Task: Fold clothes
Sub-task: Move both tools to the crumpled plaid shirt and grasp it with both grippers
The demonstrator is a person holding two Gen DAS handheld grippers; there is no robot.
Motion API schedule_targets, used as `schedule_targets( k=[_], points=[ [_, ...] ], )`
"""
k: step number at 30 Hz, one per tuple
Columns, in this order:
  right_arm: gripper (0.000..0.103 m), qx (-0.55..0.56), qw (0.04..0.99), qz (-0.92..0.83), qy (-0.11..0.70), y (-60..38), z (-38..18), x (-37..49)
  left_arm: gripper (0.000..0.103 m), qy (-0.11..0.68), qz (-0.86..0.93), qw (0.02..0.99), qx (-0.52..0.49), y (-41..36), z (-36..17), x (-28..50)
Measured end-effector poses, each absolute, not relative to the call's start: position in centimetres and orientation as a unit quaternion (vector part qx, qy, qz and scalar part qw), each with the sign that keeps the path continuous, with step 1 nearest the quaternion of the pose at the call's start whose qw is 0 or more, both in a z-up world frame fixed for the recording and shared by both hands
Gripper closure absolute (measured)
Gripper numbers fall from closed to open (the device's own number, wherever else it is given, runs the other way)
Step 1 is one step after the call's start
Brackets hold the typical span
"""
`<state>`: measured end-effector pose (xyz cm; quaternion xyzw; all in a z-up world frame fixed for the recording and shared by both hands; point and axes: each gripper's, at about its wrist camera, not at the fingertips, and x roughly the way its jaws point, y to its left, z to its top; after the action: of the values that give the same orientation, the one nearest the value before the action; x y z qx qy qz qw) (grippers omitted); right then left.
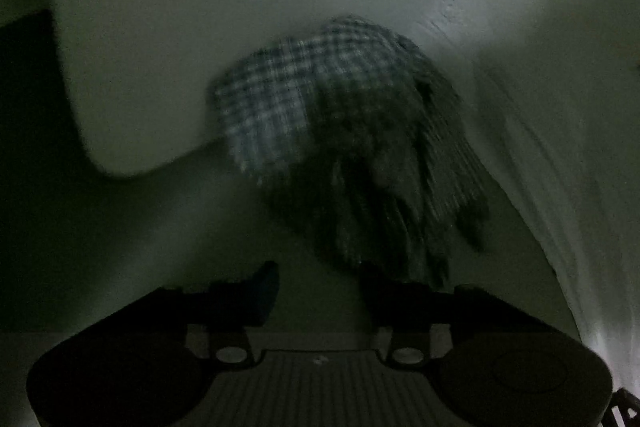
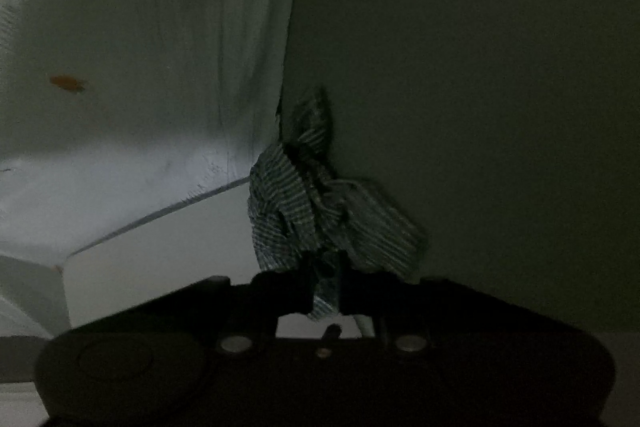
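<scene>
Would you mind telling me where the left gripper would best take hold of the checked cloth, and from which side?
Probably the dark bunched end of the checked cloth, the part nearest the left gripper, approached straight ahead along the fingers. That end hangs in narrow folds which open jaws could pinch, while the lighter checked part spreads wide and flat. The right gripper already clamps another bunched part.

You have one checked garment [image 1: 320, 131], grey-and-white plaid, motion-blurred in the left wrist view. It is bunched, its far part spread over the pale surface, its near end gathered in dark folds. Your right wrist view shows it [image 2: 320, 211] crumpled into a tight wad.
</scene>
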<state>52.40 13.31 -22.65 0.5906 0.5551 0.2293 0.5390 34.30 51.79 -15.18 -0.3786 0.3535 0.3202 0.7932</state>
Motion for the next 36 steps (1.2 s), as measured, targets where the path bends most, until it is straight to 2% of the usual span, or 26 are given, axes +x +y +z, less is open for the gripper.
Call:
schedule_targets(
  k=[5, 9, 13, 14, 17, 18, 19, 20, 21, 30, 36],
  points=[
    [0.092, 0.605, 0.509, 0.248, 0.560, 19.0, -25.7, 56.9, 0.055, 0.336, 0.333, 0.779, -0.412, 55.7, -17.4, 37.1],
    [0.090, 0.582, 0.518, 0.264, 0.569, 23.1, -26.5, 59.3, 0.038, 0.333, 0.340, 0.787, -0.393, 56.9, -18.1, 38.4],
    [0.076, 0.535, 0.556, 0.279, 0.572, 25.6, -26.0, 60.3, 0.039, 0.333, 0.339, 0.790, -0.386, 57.5, -18.9, 39.0],
    [0.070, 0.527, 0.565, 0.281, 0.570, 26.2, -25.7, 60.6, 0.041, 0.331, 0.337, 0.792, -0.386, 57.5, -19.0, 39.0],
    [0.070, 0.496, 0.596, 0.284, 0.564, 27.4, -24.8, 61.6, 0.068, 0.328, 0.337, 0.798, -0.378, 57.4, -18.8, 39.0],
    [0.070, 0.484, 0.610, 0.291, 0.556, 27.7, -24.1, 61.9, 0.073, 0.327, 0.339, 0.797, -0.378, 57.4, -18.7, 38.8],
    [0.077, 0.473, 0.623, 0.299, 0.547, 28.0, -23.5, 62.2, 0.086, 0.325, 0.338, 0.797, -0.380, 57.4, -18.6, 38.7],
    [0.100, 0.463, 0.635, 0.305, 0.538, 28.2, -22.8, 62.4, 0.092, 0.322, 0.339, 0.796, -0.383, 57.3, -18.4, 38.4],
    [0.101, 0.456, 0.645, 0.310, 0.528, 28.1, -22.0, 62.5, 0.095, 0.316, 0.343, 0.796, -0.387, 57.3, -18.0, 38.1],
    [0.102, 0.466, 0.728, 0.344, 0.366, 16.9, -8.5, 60.9, 0.098, 0.244, 0.360, 0.834, -0.340, 54.3, -9.4, 34.0],
    [0.102, 0.475, 0.771, 0.361, 0.223, 4.5, 3.3, 57.3, 0.098, 0.185, 0.339, 0.874, -0.294, 49.6, -1.7, 31.7]
  ],
)
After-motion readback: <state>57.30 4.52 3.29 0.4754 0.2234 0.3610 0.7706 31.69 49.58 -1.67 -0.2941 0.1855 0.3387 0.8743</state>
